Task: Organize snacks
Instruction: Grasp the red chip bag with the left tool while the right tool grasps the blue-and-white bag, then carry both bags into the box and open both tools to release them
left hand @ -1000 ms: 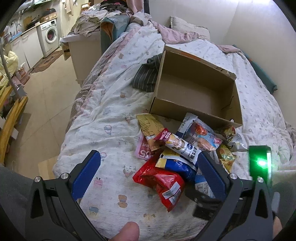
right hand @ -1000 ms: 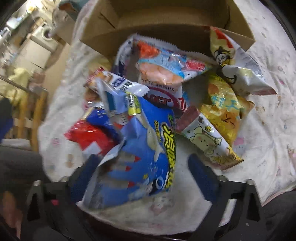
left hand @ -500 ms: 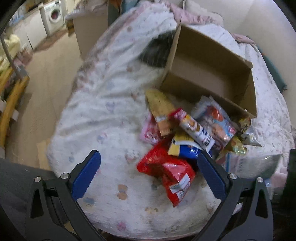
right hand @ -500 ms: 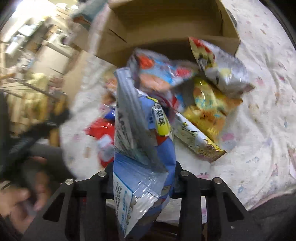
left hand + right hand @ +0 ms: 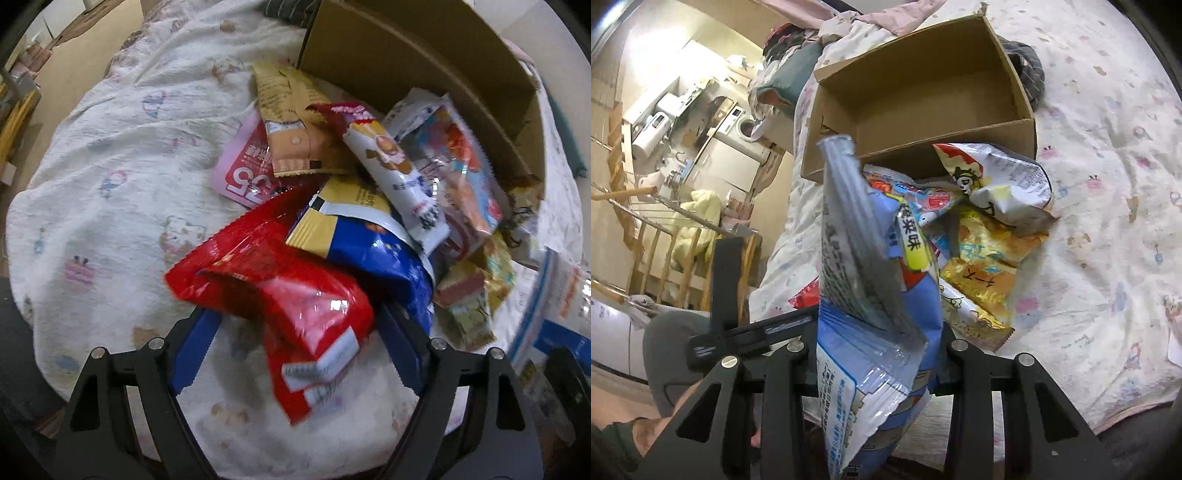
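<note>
A pile of snack bags lies on the bed in front of an open cardboard box (image 5: 424, 62), which is empty in the right wrist view (image 5: 923, 96). My left gripper (image 5: 295, 350) is open, its blue fingers (image 5: 192, 350) either side of a red snack bag (image 5: 280, 291) at the pile's near edge. Behind it lie a blue and gold bag (image 5: 369, 243) and a pink packet (image 5: 247, 173). My right gripper (image 5: 879, 354) is shut on a light blue snack bag (image 5: 871, 288) and holds it upright above the pile. That bag also shows in the left wrist view (image 5: 554, 295).
The bed (image 5: 110, 166) has a white printed quilt (image 5: 1108, 221). A dark striped cloth (image 5: 1030, 74) lies beside the box. Floor, a washing machine (image 5: 742, 127) and wooden rails (image 5: 657, 236) are left of the bed. Yellow and white bags (image 5: 990, 236) lie near the box.
My left gripper has moved down and forward onto the red bag. My right gripper closed on the light blue bag and lifted it off the pile.
</note>
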Motion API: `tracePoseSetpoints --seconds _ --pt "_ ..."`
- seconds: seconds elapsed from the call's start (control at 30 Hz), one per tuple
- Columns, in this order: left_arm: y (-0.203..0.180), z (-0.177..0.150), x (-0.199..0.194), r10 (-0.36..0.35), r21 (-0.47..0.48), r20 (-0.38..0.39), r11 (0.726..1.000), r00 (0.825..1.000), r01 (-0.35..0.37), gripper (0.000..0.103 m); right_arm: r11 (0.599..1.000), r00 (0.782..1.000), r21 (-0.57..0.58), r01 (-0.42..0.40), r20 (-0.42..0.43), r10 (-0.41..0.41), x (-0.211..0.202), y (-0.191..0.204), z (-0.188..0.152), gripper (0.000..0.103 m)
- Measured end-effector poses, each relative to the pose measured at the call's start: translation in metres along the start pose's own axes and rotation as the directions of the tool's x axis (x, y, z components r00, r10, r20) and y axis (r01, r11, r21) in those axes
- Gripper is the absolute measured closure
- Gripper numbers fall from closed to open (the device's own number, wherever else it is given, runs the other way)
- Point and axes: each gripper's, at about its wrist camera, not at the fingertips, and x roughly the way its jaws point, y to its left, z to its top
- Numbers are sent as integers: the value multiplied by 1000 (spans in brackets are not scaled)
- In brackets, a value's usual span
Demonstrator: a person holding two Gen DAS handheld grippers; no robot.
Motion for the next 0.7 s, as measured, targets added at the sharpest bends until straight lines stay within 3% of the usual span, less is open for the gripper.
tracePoseSetpoints --seconds 0.07,0.13,0.2,0.37,0.53,0.7 --pt "3 1 4 -20 -29 0 999 1000 20 35 1000 1000 6 9 4 -9 3 0 4 64" --pt "7 0 -1 -70 -65 14 995 997 70 54 1000 1000 19 15 14 -15 0 -2 5 64" --pt "10 -3 -5 -85 -68 21 994 996 86 58 999 1000 37 3 18 -4 -5 -7 5 64" --pt "15 -22 -31 -70 -16 28 997 997 70 62 998 999 55 -21 31 19 -9 -10 7 64" --pt "17 -29 -70 -61 51 101 997 993 56 63 999 999 46 -15 50 12 -12 -7 8 64" --pt "9 -21 -112 -68 132 199 990 978 42 63 999 998 35 -9 60 7 -14 -3 9 64"
